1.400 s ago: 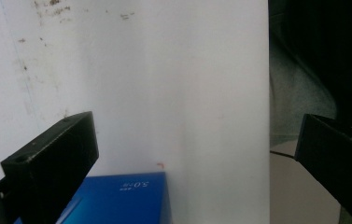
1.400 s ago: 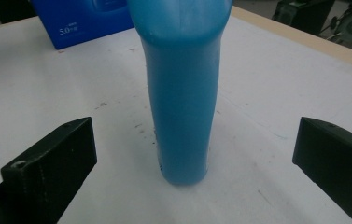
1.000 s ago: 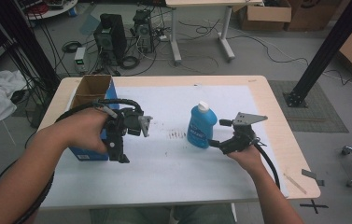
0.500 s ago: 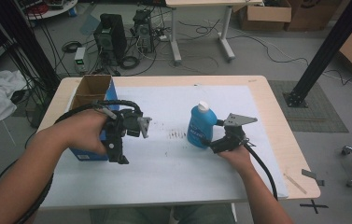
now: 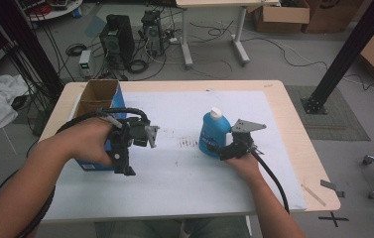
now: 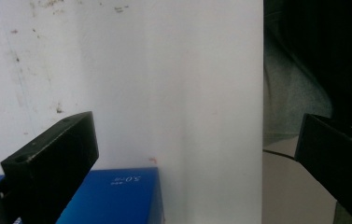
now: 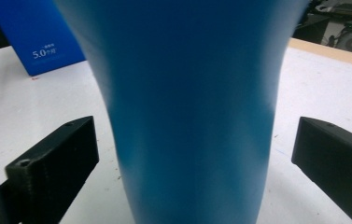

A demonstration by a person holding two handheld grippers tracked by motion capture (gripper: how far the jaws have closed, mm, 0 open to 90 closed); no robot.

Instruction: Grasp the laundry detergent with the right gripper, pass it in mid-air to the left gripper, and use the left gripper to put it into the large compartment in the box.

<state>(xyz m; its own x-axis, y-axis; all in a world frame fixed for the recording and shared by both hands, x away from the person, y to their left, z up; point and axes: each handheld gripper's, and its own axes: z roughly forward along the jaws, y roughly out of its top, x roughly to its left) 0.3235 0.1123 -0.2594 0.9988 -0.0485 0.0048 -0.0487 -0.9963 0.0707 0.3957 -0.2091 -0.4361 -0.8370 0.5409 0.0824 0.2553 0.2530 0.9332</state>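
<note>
Between the right claw's (image 7: 194, 154) spread jaws — blue bottle (image 7: 187, 102), untouched; left claw (image 6: 197, 154) spread too

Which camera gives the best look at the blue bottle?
The high view: it shows the whole blue bottle upright on the table with its white cap. The right gripper view shows its blue body close up between open jaws. The left gripper view looks at the white mat instead.

Blue bottle (image 5: 211, 135) — white cap, upright — between spread jaws.

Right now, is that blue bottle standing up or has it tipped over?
Upright: the blue bottle stands on the white mat, white cap on top, between the right gripper's open jaws.
</note>
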